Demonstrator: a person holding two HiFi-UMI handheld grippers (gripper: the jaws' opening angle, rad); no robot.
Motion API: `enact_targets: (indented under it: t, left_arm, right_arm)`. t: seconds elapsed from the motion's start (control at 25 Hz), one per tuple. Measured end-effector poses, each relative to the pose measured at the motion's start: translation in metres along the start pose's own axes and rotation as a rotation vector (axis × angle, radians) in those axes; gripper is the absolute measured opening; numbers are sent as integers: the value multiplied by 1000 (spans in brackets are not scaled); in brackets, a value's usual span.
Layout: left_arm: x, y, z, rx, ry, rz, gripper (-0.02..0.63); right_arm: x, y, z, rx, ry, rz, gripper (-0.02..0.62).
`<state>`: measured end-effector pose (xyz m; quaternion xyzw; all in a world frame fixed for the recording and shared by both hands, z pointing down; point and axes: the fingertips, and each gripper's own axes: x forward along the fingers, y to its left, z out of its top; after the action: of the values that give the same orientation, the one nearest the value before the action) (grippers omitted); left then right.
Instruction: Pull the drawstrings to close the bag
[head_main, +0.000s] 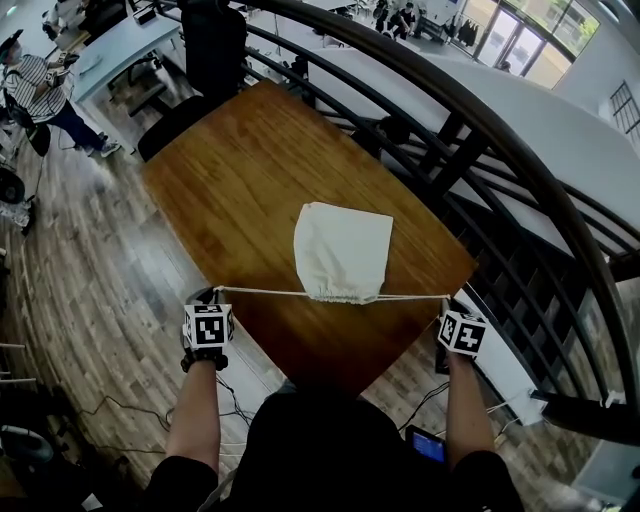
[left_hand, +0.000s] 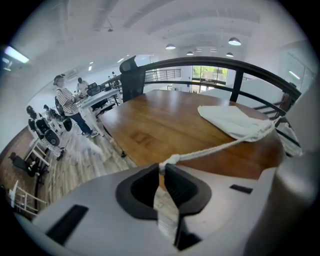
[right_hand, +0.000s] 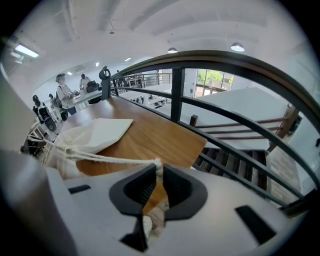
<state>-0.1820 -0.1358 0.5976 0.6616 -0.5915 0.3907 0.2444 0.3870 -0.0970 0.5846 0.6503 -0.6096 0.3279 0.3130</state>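
Observation:
A cream cloth bag (head_main: 342, 250) lies on the wooden table (head_main: 240, 170), its gathered mouth (head_main: 344, 297) turned toward the near edge. Two white drawstrings run taut out of the mouth. The left drawstring (head_main: 262, 292) leads to my left gripper (head_main: 214, 296), which is shut on its knotted end (left_hand: 170, 160). The right drawstring (head_main: 415, 298) leads to my right gripper (head_main: 450, 306), shut on that cord's end (right_hand: 156, 163). The bag (left_hand: 235, 122) shows at the right of the left gripper view, and the bag (right_hand: 92, 136) at the left of the right gripper view.
A curved black railing (head_main: 500, 150) runs along the table's right side with stairs below. A dark chair (head_main: 215, 50) stands at the far end. People (head_main: 40, 90) stand far left by other desks. Both grippers hang beyond the table's near corners over wood flooring (head_main: 90, 290).

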Motion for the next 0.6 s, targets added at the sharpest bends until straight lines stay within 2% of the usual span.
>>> enact_targets:
  t: [0.12,0.44,0.6]
  left_arm:
    - [-1,5,5,26,-9,21,42]
    - [1,13,-10,-31,22,15,41]
    - [-2,12,-8,-2,14,40,41]
  right_arm:
    - [-1,-4,4,0,-3,-28,38]
    - [2,-11,-2,5,-2,-28,38]
    - [1,-13,0,-22,-8,-41,38]
